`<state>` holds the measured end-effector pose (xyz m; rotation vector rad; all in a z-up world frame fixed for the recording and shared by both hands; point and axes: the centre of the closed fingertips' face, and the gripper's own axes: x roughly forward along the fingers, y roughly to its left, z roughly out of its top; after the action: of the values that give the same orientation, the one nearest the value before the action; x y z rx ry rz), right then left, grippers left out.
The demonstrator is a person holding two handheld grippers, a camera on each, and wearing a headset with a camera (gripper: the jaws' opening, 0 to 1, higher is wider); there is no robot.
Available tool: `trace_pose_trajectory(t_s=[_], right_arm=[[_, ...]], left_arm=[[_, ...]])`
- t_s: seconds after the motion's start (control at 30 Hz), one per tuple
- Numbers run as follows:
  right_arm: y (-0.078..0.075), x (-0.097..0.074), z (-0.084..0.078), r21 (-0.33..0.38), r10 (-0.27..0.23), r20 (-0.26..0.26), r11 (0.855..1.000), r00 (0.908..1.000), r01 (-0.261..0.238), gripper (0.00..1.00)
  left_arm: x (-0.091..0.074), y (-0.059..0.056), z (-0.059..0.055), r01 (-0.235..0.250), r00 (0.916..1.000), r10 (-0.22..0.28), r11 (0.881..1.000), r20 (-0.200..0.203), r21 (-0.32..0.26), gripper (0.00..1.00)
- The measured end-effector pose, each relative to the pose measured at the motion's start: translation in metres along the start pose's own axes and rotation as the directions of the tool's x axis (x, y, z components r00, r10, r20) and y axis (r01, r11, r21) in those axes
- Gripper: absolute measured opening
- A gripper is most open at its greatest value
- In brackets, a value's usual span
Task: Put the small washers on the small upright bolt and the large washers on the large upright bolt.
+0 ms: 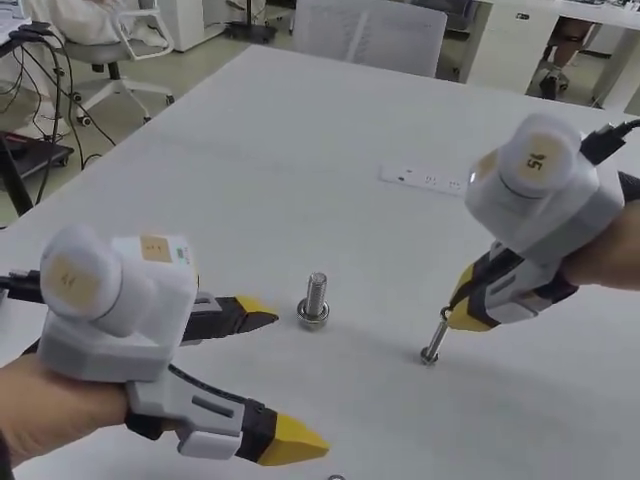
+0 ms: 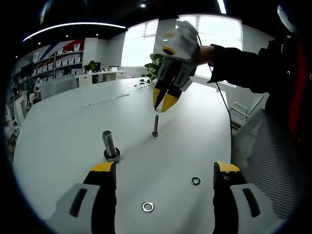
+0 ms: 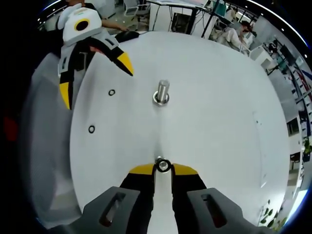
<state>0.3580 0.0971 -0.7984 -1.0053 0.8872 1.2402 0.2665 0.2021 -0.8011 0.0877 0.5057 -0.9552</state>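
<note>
White tabletop (image 1: 300,150) is stretching away, roomy all around. My right gripper (image 3: 163,169) is pinching a small washer (image 3: 163,165) atop the small bolt (image 1: 437,337): the right gripper view is catching the ring, the head view the leaning shaft. My left gripper (image 2: 164,170) is gaping open near the large bolt (image 2: 110,145), loose washers (image 2: 147,206) beside it.

Setting: open-plan office or lab workroom. A large white table (image 1: 300,150) stands in the middle, with a white power strip (image 1: 425,180) lying on it to the right. Far left: a wheeled office chair (image 1: 110,50) and loose black cables (image 1: 40,80). Far side: a grey mesh-back chair (image 1: 370,35) and white desks (image 1: 520,45). Left gripper view: shelves (image 2: 63,61) of boxes on the far wall, a potted plant (image 2: 155,66), tall bright windows (image 2: 141,46), ceiling light strips (image 2: 73,25).
</note>
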Motion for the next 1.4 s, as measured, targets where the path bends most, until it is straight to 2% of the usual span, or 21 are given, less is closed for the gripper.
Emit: trace_pose_trajectory(t_s=[1.4], right_arm=[[0.001,0.02,-0.01,0.012,0.04,-0.027,0.999,0.9988,-0.04,0.13]], left_arm=[[0.002,0.001,-0.004,0.0,1.0,0.0,1.0,-0.007,-0.013,0.81]])
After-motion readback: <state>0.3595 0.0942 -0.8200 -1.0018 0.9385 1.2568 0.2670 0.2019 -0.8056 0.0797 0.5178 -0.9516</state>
